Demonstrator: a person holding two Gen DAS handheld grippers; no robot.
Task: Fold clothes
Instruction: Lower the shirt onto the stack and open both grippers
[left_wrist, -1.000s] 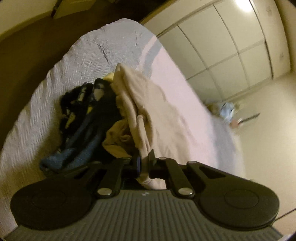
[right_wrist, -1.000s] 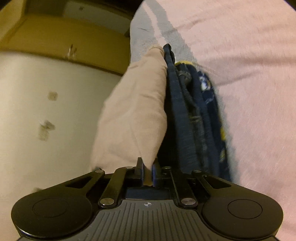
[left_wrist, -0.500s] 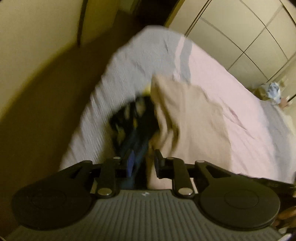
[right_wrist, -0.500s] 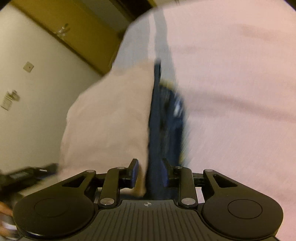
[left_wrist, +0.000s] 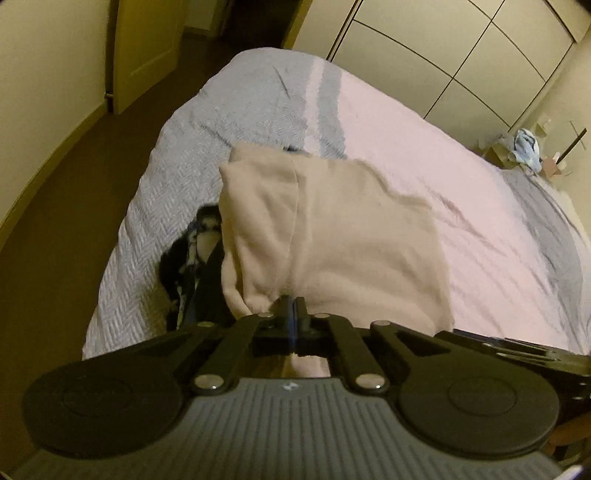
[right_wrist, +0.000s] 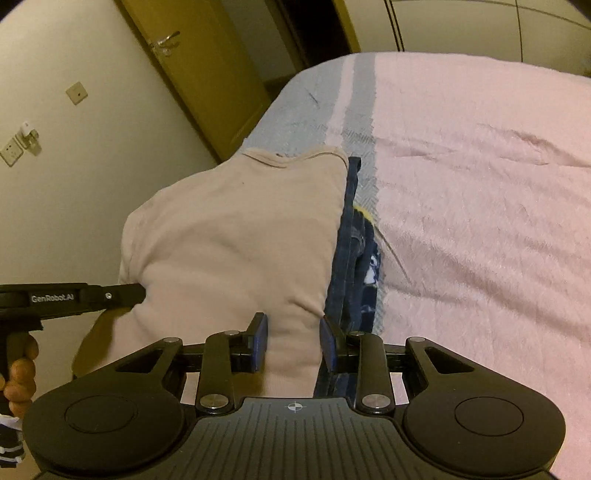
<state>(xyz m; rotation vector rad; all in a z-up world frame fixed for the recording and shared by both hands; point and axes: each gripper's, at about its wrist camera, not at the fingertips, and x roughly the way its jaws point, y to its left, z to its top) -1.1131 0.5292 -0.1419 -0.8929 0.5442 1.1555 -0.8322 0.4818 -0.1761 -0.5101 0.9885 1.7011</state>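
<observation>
A beige garment (left_wrist: 332, 236) is spread over the near end of the bed, lying partly over a dark blue patterned garment (left_wrist: 192, 254). My left gripper (left_wrist: 294, 308) is shut, and its tips pinch the beige garment's near edge; the right wrist view shows the left gripper (right_wrist: 138, 291) biting into that cloth from the left. My right gripper (right_wrist: 293, 341) stands open, its blue pads (right_wrist: 260, 341) apart. The beige garment (right_wrist: 236, 236) runs down between them without being squeezed. The dark blue garment (right_wrist: 358, 266) lies just right of the right pad.
The bed (left_wrist: 461, 192) has a pink blanket with a grey-blue herringbone cover (left_wrist: 236, 110) at its far end. Dark floor and a door (right_wrist: 207, 74) lie to the left, wardrobe doors (left_wrist: 443, 48) behind. A person's hand (right_wrist: 20, 373) holds the left gripper's handle.
Both grippers opened and let the beige garment drop from hanging to spread. The left one has since shut on its edge again; the right stays open. Both views have rolled and shifted.
</observation>
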